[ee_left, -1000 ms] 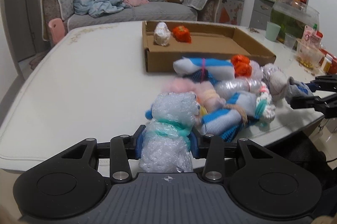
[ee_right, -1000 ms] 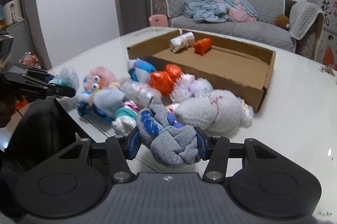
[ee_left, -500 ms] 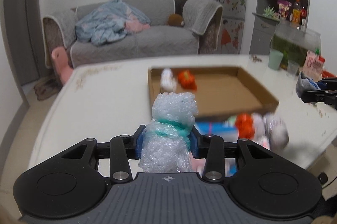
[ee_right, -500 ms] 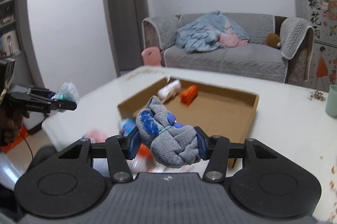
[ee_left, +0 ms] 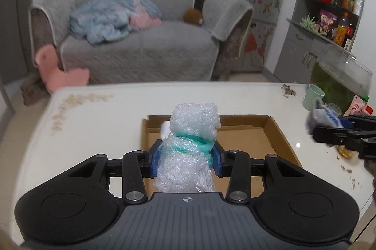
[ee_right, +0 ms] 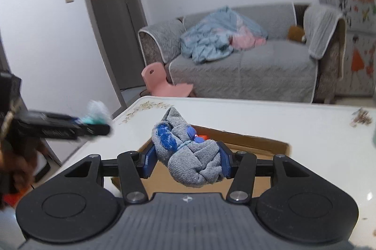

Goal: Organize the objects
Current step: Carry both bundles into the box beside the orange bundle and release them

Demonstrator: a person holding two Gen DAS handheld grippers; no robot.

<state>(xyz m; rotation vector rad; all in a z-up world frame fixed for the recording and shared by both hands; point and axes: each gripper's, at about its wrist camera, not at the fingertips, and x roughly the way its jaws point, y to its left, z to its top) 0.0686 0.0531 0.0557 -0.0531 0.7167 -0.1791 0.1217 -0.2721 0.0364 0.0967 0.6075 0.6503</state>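
My left gripper (ee_left: 185, 156) is shut on a bubble-wrap bundle (ee_left: 192, 123) tied with a teal band and holds it above the near edge of the open cardboard box (ee_left: 279, 132). A white bundle (ee_left: 165, 128) peeks out inside the box behind it. My right gripper (ee_right: 186, 160) is shut on a grey knotted sock bundle (ee_right: 183, 132) with blue patches, over the same cardboard box (ee_right: 258, 141), where an orange bundle (ee_right: 202, 138) shows. Each gripper appears in the other view: the right gripper (ee_left: 329, 130) at the right, the left gripper (ee_right: 98, 125) at the left.
The box lies on a white table (ee_left: 94, 120) with crumbs along its far edge. A green cup (ee_left: 313, 97), a glass fish bowl (ee_left: 343, 76) and a red-and-white carton (ee_left: 359, 106) stand at the table's right. A grey sofa (ee_left: 141, 47) and a pink chair (ee_left: 61, 71) lie beyond.
Both grippers have risen from the pile of bundles and moved forward over the box, each keeping its bundle. The pile has dropped out of view.
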